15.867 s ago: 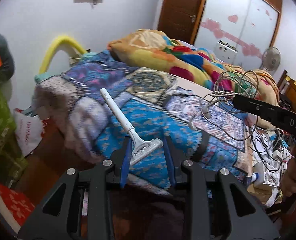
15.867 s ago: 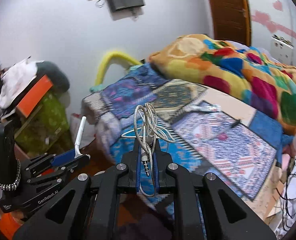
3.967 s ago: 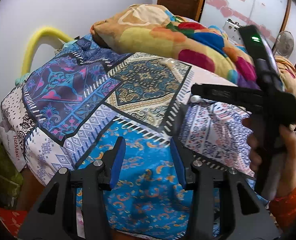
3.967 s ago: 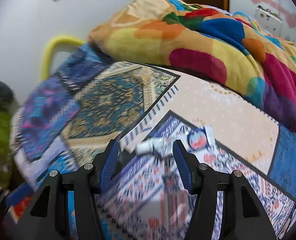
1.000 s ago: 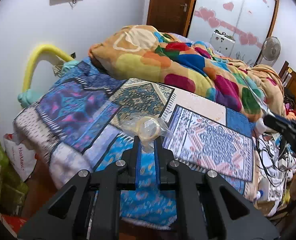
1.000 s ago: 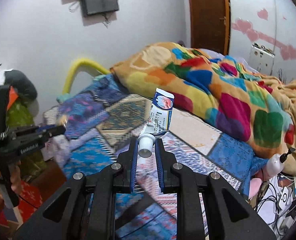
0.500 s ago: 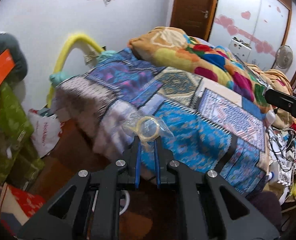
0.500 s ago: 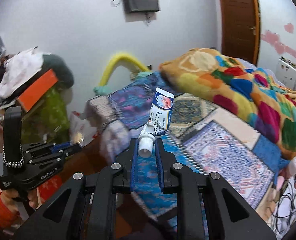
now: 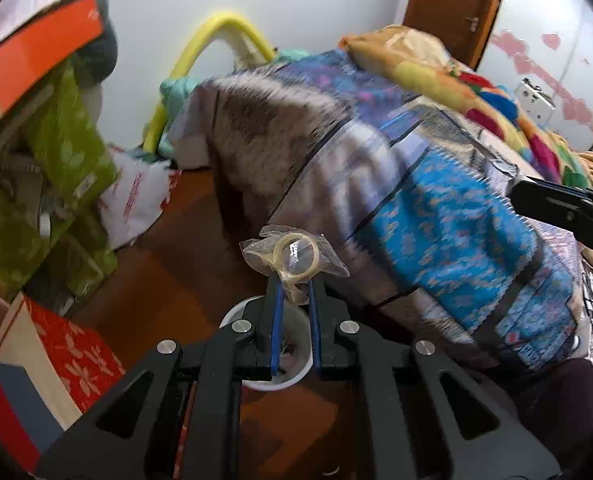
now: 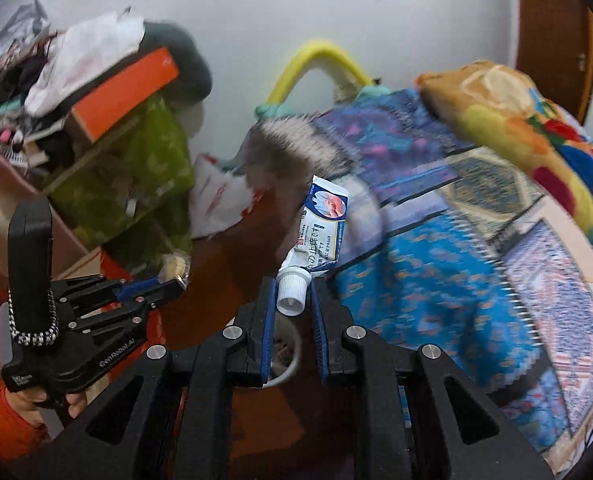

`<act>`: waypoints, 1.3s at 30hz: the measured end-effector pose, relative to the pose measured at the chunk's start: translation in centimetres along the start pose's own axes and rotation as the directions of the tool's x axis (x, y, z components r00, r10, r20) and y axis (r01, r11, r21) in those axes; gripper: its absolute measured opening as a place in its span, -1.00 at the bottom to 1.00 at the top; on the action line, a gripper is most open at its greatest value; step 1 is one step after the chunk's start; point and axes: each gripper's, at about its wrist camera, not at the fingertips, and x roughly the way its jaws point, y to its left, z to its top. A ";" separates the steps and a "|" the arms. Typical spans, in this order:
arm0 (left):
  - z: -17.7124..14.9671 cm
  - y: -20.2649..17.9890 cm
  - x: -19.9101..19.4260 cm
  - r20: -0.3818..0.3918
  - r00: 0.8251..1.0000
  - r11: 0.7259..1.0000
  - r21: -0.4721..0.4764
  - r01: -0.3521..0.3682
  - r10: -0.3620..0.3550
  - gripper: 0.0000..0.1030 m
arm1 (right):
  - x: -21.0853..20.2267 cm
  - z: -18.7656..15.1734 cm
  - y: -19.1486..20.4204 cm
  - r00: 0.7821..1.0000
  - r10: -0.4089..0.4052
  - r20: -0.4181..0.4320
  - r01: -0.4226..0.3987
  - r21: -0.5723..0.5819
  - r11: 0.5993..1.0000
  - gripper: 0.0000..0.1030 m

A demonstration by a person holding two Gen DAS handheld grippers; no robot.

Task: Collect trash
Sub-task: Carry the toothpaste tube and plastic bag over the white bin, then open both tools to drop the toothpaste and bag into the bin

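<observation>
In the left wrist view my left gripper (image 9: pixel 294 290) is shut on a crumpled clear plastic wrapper (image 9: pixel 294 260) with a pale yellow ring inside. It hangs over the wooden floor beside the bed. Below its fingers shows the rim of a white round bin (image 9: pixel 232 314). In the right wrist view my right gripper (image 10: pixel 292 286) is shut on the white cap end of a blue-and-white toothpaste tube (image 10: pixel 323 228), which stands upward. The white bin rim (image 10: pixel 294 362) shows under it too. The left gripper (image 10: pixel 164 278) with the wrapper (image 10: pixel 174 266) is at the left, held by a hand (image 10: pixel 72 400).
The bed with its patchwork cover (image 9: pixel 436 200) fills the right. Green bags (image 9: pixel 56 152), an orange box (image 9: pixel 36 48) and a white plastic bag (image 9: pixel 136 196) pile up at the left wall. A red patterned box (image 9: pixel 76 356) lies on the floor (image 9: pixel 168 248).
Both grippers have swung left and down, away from the bed top and over the floor. The white bin has come into view under the fingers. Both items stay gripped.
</observation>
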 end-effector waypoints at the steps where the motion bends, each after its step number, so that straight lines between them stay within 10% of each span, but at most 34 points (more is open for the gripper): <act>1: -0.5 0.7 0.6 -0.013 1.000 1.000 -0.016 -0.003 0.003 -0.79 | 0.7 -0.1 0.4 1.000 0.008 -0.015 -0.008 -0.006 1.000 -0.69; 17: -5.3 6.5 9.0 -0.187 0.982 0.986 -0.161 -0.038 0.008 -0.79 | 13.9 -1.1 4.3 0.945 0.158 -0.286 -0.170 -0.018 0.985 -0.67; 21: -5.1 6.7 10.5 -0.214 0.977 0.983 -0.178 -0.037 -0.002 -0.79 | 16.0 -1.3 3.9 0.916 0.185 -0.355 -0.187 0.030 0.982 -0.31; 31: -4.3 5.7 13.8 -0.319 0.948 0.980 -0.195 -0.048 -0.017 -0.45 | 15.1 -2.5 2.0 0.922 0.134 -0.364 -0.137 0.019 0.990 -0.31; 39: -4.0 3.9 9.6 -0.273 0.962 0.989 -0.140 -0.054 0.014 -0.45 | 11.5 -2.4 1.6 0.944 0.121 -0.308 -0.121 0.020 0.992 -0.31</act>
